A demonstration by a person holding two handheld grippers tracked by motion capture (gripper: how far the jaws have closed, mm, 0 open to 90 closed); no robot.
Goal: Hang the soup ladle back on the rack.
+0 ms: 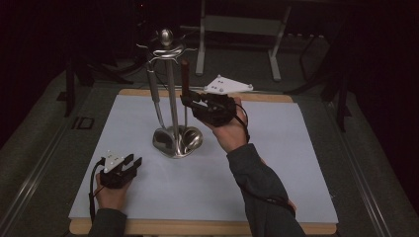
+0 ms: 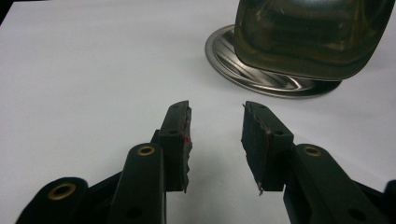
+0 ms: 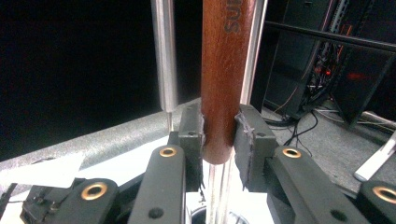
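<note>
Right claw (image 3: 218,135) clamped on a brown wooden utensil handle (image 3: 224,70), upright beside the chrome utensil stand (image 1: 170,98) on the desk. Left claw (image 2: 215,140) wide open, empty, resting near the base. Risk: handle could clip the hooks and tip the stand.

Overhead forward-down; tongs-mounted close-ups sharing stand (image 1: 174,106).

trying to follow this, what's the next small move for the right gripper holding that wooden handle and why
Probably lift a little more. The right gripper is clamped on the wooden handle, upright beside the stand's pole. The handle's top sits just below the hook ring, so raising it seems needed before hanging. The left gripper rests open on the mat.
</note>
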